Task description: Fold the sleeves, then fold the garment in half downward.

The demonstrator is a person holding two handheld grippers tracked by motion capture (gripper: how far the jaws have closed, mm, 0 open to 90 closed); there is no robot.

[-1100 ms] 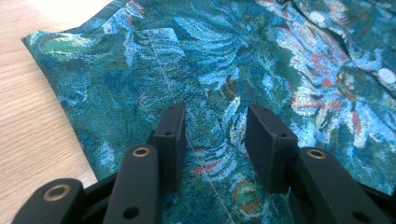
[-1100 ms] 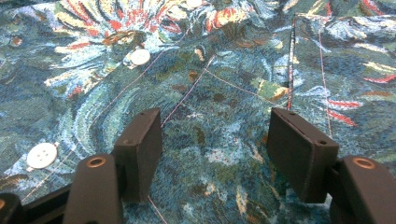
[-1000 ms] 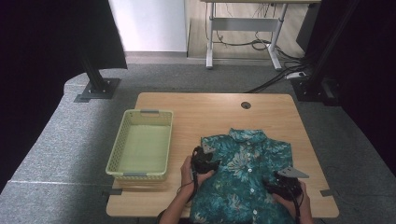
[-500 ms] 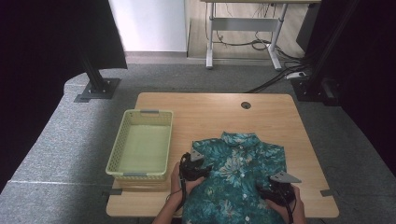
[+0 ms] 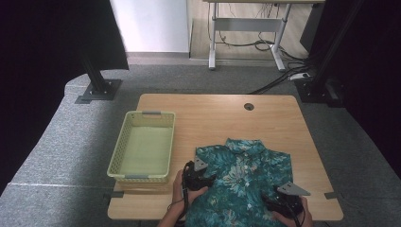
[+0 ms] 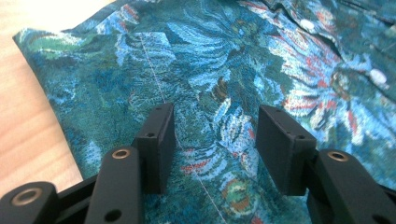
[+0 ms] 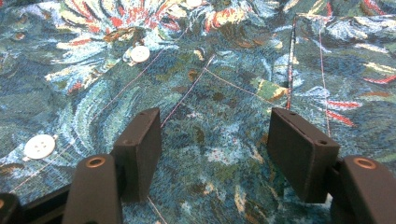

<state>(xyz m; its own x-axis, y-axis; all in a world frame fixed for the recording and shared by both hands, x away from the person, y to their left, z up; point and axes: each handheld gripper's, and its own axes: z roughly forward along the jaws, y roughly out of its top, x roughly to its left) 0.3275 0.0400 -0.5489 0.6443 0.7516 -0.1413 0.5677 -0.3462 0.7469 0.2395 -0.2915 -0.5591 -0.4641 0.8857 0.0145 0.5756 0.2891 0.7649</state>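
Note:
A teal floral button-up shirt [image 5: 246, 172] lies front up on the wooden table [image 5: 213, 113], its hem at the near edge. My left gripper [image 5: 209, 178] rests low at the shirt's left side. Its jaws have just been opening and now stand apart over flat cloth [image 6: 224, 56], pinching nothing. Near the hem on the right, my right gripper [image 5: 268, 201] is open too. Its pads hover over the shirt front [image 7: 210, 60], close to a white button [image 7: 140, 53]. In their own views the left gripper [image 6: 215, 140] and right gripper [image 7: 215, 149] both show a wide gap.
A pale yellow-green plastic basket [image 5: 142, 113] stands on the table's left part, close to my left hand. A cable hole [image 5: 249, 106] sits near the far edge. Bare wood lies beyond the shirt collar and to its right.
Both hands have drawn back toward the near edge and the shirt slid with them, a little left and nearer. The left jaws have spread wider.

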